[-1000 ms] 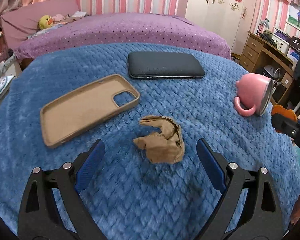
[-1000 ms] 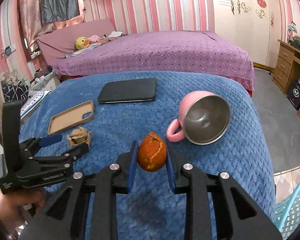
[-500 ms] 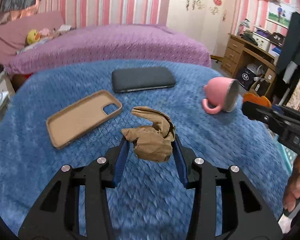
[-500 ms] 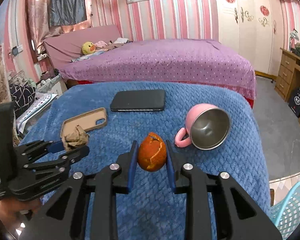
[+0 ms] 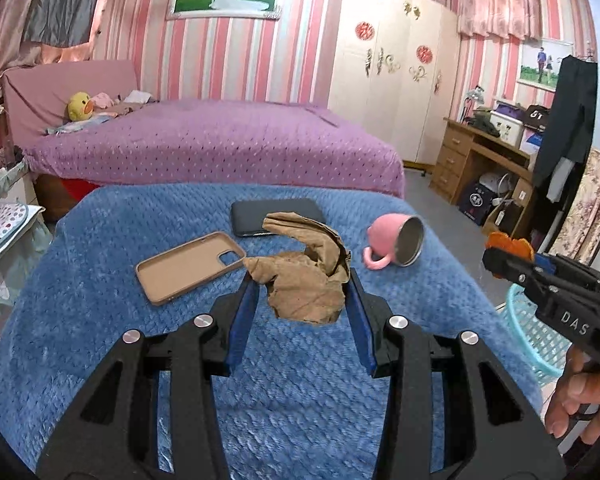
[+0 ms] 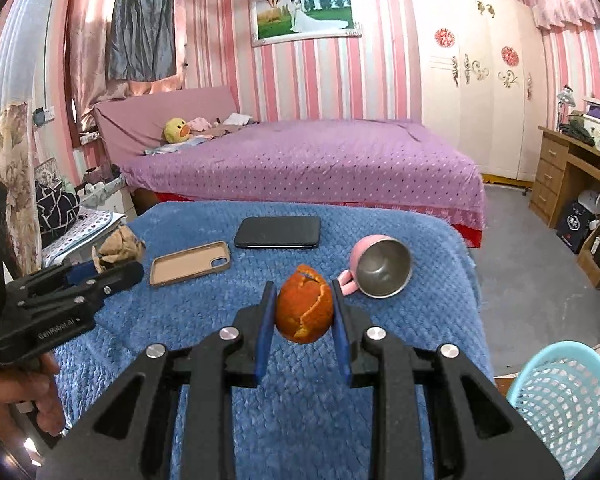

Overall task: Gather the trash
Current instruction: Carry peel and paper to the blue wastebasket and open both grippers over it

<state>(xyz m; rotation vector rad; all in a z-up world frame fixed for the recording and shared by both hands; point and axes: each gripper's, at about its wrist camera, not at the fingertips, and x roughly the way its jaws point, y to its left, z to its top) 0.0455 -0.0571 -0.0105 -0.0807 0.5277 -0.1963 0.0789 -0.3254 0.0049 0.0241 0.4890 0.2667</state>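
Tabletop (image 6: 428,240) obstacles: tan phone case (image 6: 190,263) left of centre, black phone (image 6: 278,232) behind it, pink mug (image 6: 380,266) tipped on its side at right. Near half of the blue cover is bare, as is the strip between case and mug. Turquoise basket (image 6: 564,396) stands on the floor off the near right corner, mouth open, gap beside it unobstructed.
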